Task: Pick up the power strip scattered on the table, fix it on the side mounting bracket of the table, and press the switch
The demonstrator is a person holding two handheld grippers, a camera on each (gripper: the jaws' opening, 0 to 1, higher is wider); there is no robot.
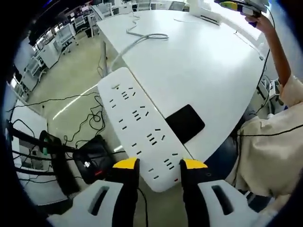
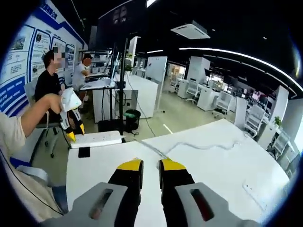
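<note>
The white surface (image 1: 199,61) is seen spreading across the left gripper view, and in the right gripper view (image 2: 222,161) it is seen stretching away toward an office of desks and chairs. The white power strip (image 1: 139,127) is held off the near edge of the surface, above the floor, with its far end toward the surface and its near end between the yellow-tipped jaws of the left gripper (image 1: 159,165), which is closed on that end at roughly the strip's width. In the right gripper view the same strip (image 2: 97,138) is seen at the surface's far left edge, held by the left gripper (image 2: 75,130) in a person's hand (image 2: 59,101). A white cable (image 1: 142,40) is seen trailing from the strip's far end across the surface. A flat black panel (image 1: 185,123) is seen at the surface's edge just beside the strip; what it is cannot be told for certain. The right gripper (image 2: 150,166) is held above the surface with its jaws nearly together and nothing between them.
</note>
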